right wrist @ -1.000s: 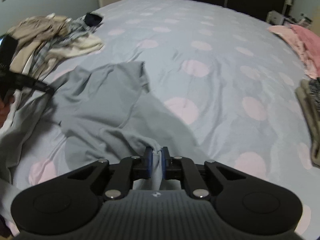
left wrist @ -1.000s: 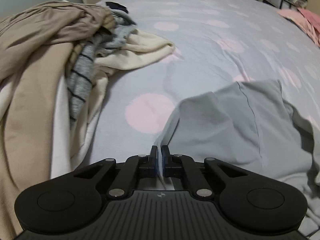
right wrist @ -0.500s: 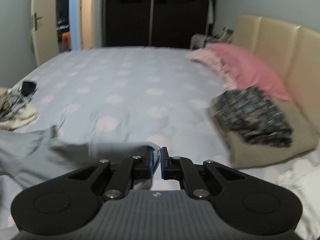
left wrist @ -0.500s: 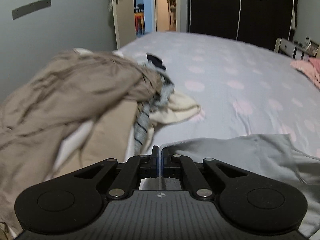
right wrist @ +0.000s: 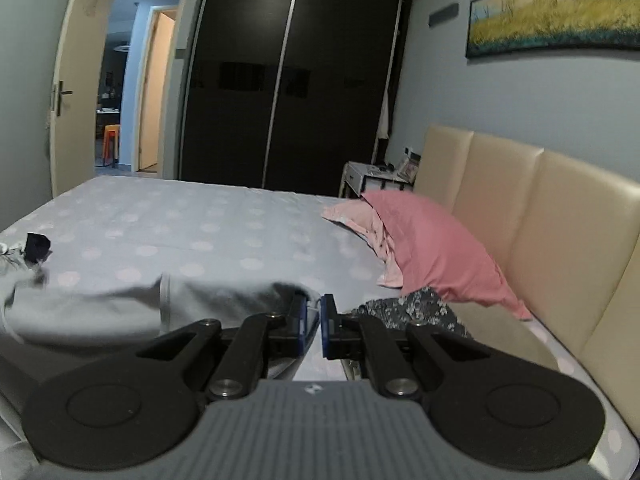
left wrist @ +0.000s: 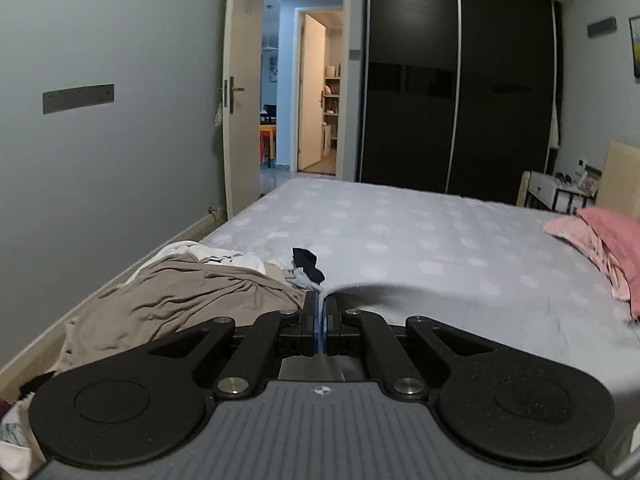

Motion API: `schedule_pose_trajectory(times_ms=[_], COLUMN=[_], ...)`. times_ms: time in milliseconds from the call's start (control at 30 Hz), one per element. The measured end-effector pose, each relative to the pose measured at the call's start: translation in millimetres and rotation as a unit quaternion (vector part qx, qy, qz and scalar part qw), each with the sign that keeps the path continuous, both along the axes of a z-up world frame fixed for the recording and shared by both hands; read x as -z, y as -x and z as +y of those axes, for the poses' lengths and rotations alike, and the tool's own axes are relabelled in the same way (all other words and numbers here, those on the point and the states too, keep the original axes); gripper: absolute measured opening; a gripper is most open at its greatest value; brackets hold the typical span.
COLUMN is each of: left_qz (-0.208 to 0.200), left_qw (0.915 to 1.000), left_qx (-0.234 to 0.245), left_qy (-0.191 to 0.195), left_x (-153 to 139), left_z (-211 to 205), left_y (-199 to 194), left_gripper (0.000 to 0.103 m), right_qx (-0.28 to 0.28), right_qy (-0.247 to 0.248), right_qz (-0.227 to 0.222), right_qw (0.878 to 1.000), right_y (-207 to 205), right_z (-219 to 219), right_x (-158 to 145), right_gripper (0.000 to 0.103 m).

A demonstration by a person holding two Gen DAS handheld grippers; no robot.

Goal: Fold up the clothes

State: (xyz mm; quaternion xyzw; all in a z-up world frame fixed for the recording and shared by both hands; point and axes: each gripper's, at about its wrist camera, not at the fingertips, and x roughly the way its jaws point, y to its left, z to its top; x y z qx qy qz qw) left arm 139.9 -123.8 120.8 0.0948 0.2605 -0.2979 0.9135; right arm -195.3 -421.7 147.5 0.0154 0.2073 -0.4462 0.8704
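A grey garment point(left wrist: 400, 300) is lifted and stretched above the dotted bed sheet point(left wrist: 400, 232). My left gripper point(left wrist: 321, 312) is shut on one edge of it, and the cloth runs off to the right. In the right wrist view the same grey garment point(right wrist: 120, 304) spreads to the left. My right gripper point(right wrist: 314, 316) is shut on its other edge, with a fold of cloth between the fingers. Both grippers are raised and point level across the bed.
A pile of unfolded clothes, tan on top point(left wrist: 180, 300), lies at the bed's left side. A pink pillow point(right wrist: 432, 248) and a dark patterned folded garment point(right wrist: 408, 308) lie by the beige headboard point(right wrist: 540, 220). A dark wardrobe point(left wrist: 456, 88) and open door stand beyond.
Both grippers have risen and tilted up from looking down at the bed to looking level across the room. The grey garment has come up with them and stretched out between them.
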Motion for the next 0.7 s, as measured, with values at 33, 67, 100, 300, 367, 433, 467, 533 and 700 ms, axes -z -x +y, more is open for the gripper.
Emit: schedule_pose_trajectory(times_ms=[33,67,100,300,367,433,467,533,700], left_qz=[0.0,0.0,0.0,0.06,0.083,0.101,0.107,0.114,0.116], left_qw=[1.0,0.9999,0.9997,0.9894,0.9821,0.9741,0.9701,0.9615,0.9325], left_qx=[0.005,0.01,0.015,0.049,0.062,0.07,0.074,0.084,0.132], left_qy=[-0.007,-0.014,-0.021,-0.123,-0.157,-0.19,-0.205,-0.236,-0.315], left_x=[0,0,0,59,85,108,119,137,168], left_z=[2,3,5,4,1,-1,-1,-2,-4], left_y=[2,4,6,11,14,16,18,24,44], left_gripper=[0.0,0.0,0.0,0.0,0.0,0.0,0.0,0.0,0.0], right_qx=[-0.004,-0.006,-0.007,0.0,0.002,0.003,0.003,0.002,0.001], right_qy=[-0.001,-0.005,-0.012,-0.096,-0.124,-0.151,-0.165,-0.198,-0.234], right_qz=[0.006,0.014,0.022,0.075,0.092,0.107,0.115,0.129,0.173], right_qw=[1.0,1.0,1.0,0.993,0.988,0.983,0.98,0.972,0.957], right_y=[2,4,6,18,21,21,21,20,20], right_z=[2,2,1,-21,-28,-36,-40,-49,-52], right_x=[2,8,16,85,107,128,137,151,185], right_gripper=[0.008,0.008,0.008,0.008,0.008,0.008,0.008,0.008,0.009])
